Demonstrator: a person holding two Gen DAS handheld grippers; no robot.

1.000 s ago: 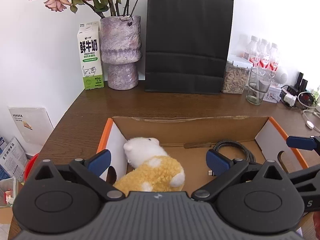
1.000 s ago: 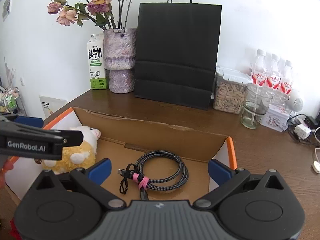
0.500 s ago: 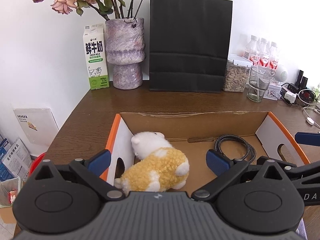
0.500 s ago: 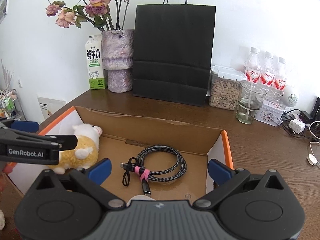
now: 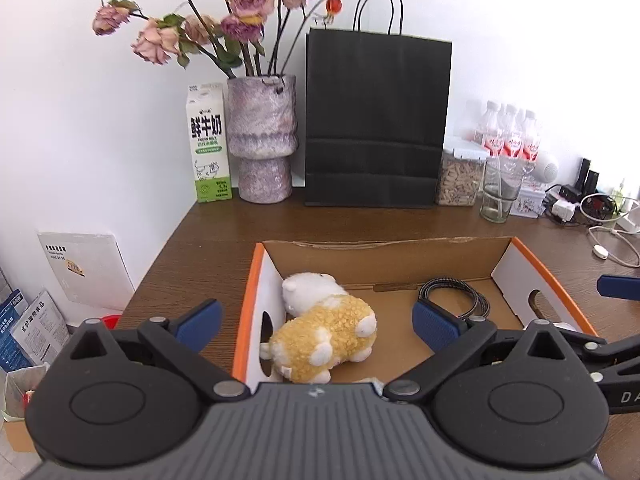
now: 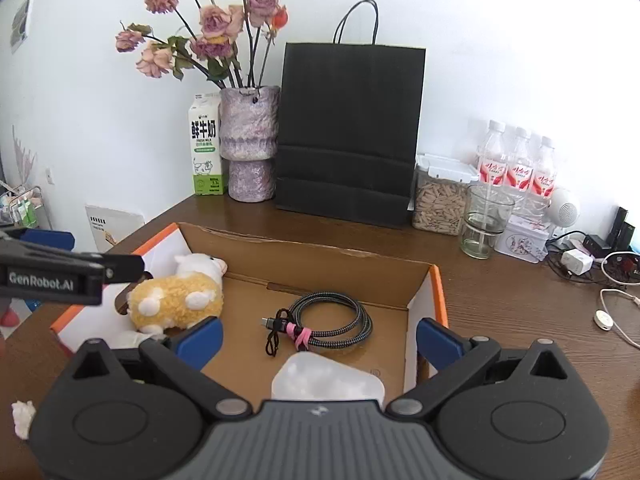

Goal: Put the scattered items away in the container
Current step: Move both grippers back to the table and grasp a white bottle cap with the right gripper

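Both grippers have drawn back and up from the cardboard box (image 5: 400, 256) since a second ago, so more of its floor shows and a pale plastic lidded container (image 6: 326, 376) at its near edge has come into the right wrist view. Left gripper (image 5: 316, 322) hangs released, blue pads spread wide with nothing between them, above the box's left end; from the right wrist view its side reads "GenRobot.AI". Right gripper (image 6: 318, 338) is likewise spread wide and empty over the box's near edge. Inside the box, the yellow and white plush sheep (image 5: 324, 332) lies on its side against the left wall, and the coiled braided cable (image 6: 328, 316), bound with a pink tie, rests on the floor near the middle, apart from the sheep. A small white scrap (image 6: 22, 418) lies on the table (image 6: 520, 300) outside the box's left side. Against the wall stand a milk carton (image 5: 208, 144) printed "鲜牛奶 FRESH MILK", a mottled purple vase (image 5: 262, 140) of dried roses, a black paper bag (image 5: 376, 120), a clear jar of seeds (image 6: 440, 196), an empty glass (image 6: 484, 224) and three bottles (image 6: 516, 160) with red labels whose text is too small to read.
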